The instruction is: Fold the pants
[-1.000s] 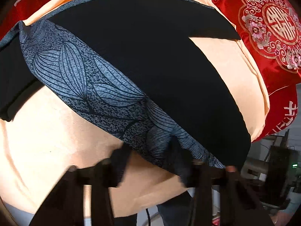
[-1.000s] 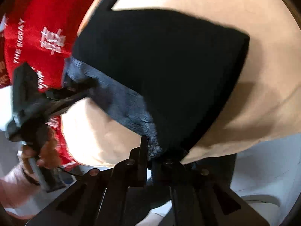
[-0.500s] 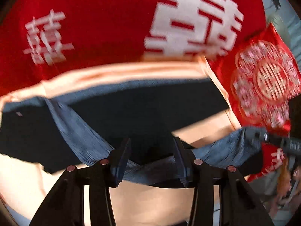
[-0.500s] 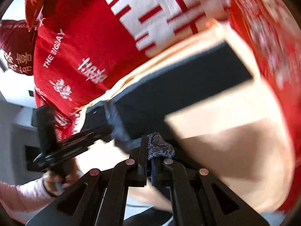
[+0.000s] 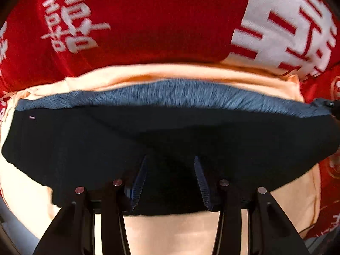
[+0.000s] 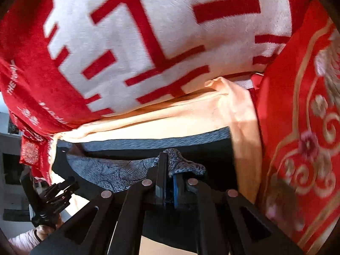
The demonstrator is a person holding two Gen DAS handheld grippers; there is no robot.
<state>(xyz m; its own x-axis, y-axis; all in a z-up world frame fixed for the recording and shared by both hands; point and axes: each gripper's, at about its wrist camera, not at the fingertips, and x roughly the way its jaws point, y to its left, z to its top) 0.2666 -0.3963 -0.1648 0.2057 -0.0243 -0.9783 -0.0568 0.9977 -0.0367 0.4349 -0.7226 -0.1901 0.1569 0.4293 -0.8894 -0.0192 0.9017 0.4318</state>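
Over the peach sheet (image 5: 191,233), the right tool (image 6: 169,159) pinches the pants' (image 5: 170,131) patterned hem to carry it across, its jaws just easing, while the left tool (image 5: 170,182) hovers part-open with dark cloth between unpressing pads.

L hand-held gripper (image 5: 170,182) jaws apart; R hand-held gripper (image 6: 169,182) nearly shut, just easing.

Black pants (image 5: 85,148) with grey-blue leaf-patterned band; red-and-white blanket (image 5: 148,21); peach sheet (image 5: 170,233).

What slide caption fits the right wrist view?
Right gripper pinching the pants' patterned edge over the peach sheet.
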